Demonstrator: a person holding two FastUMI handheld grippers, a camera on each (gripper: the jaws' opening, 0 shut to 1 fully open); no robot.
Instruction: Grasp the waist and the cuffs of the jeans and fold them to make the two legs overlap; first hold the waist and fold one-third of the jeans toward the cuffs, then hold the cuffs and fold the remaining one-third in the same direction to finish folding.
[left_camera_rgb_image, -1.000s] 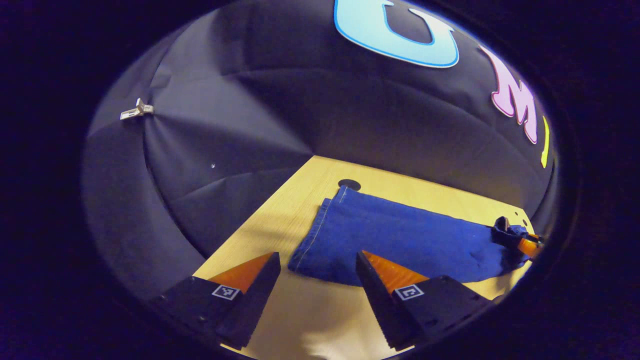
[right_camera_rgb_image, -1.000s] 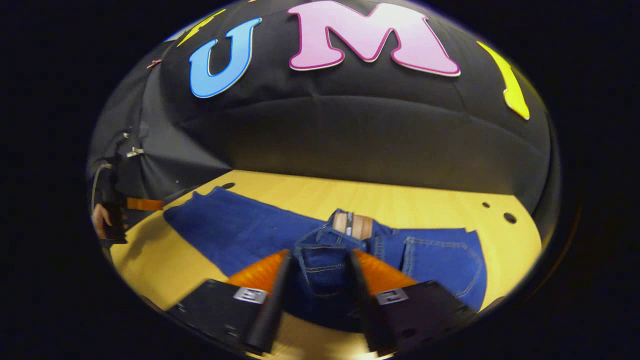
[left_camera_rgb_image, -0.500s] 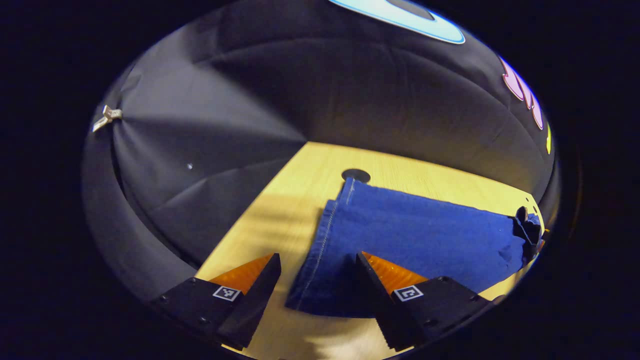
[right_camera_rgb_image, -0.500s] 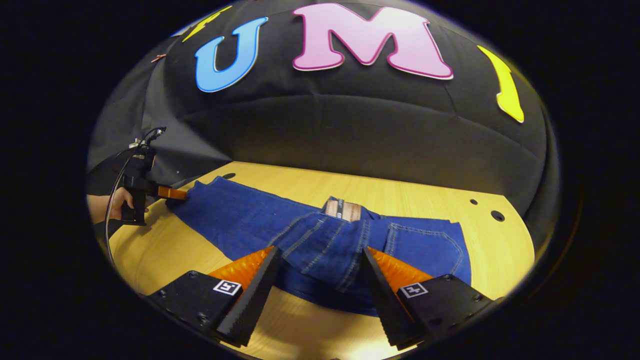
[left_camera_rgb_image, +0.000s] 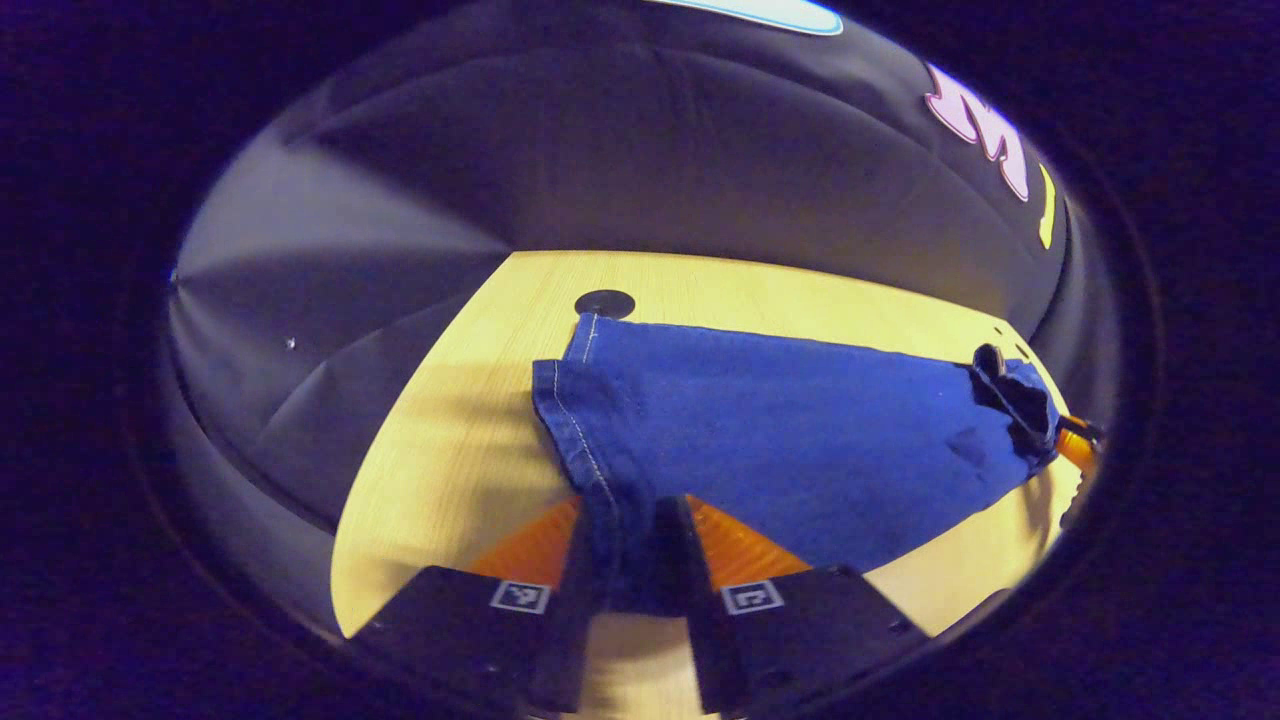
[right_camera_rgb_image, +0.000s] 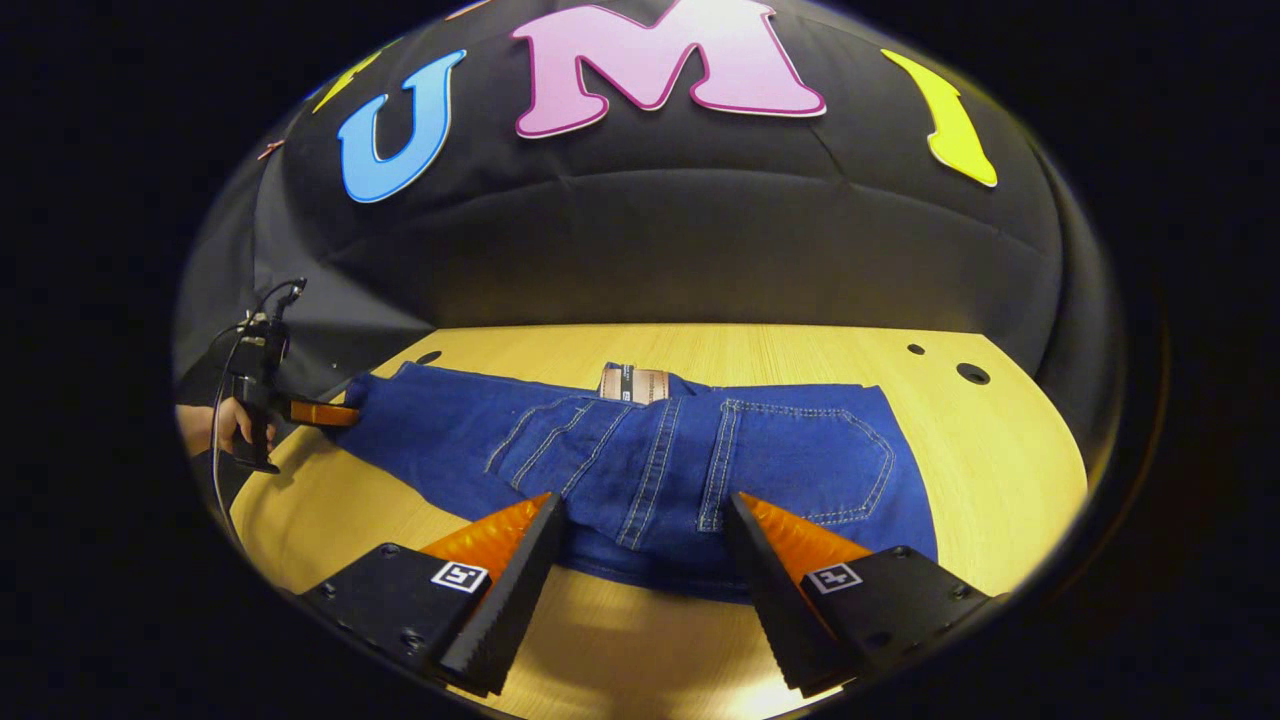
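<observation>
On a pale wooden table (right_camera_rgb_image: 1000, 440), limp, heavy jeans (right_camera_rgb_image: 640, 460) lie flat ahead of the wide-spread right gripper (right_camera_rgb_image: 640, 590), while the left gripper (left_camera_rgb_image: 632, 570) pinches the near cuff hem (left_camera_rgb_image: 585, 450), a sound hold.

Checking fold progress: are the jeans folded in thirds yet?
No. The jeans lie full length on the table, waist to cuffs.

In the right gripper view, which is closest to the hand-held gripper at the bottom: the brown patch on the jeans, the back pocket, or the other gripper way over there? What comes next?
1. The back pocket, just ahead of the right hand-held gripper, slightly right.
2. The brown patch, farther back at the jeans' waist, centre.
3. The left hand-held gripper, far left at the cuffs.
</observation>
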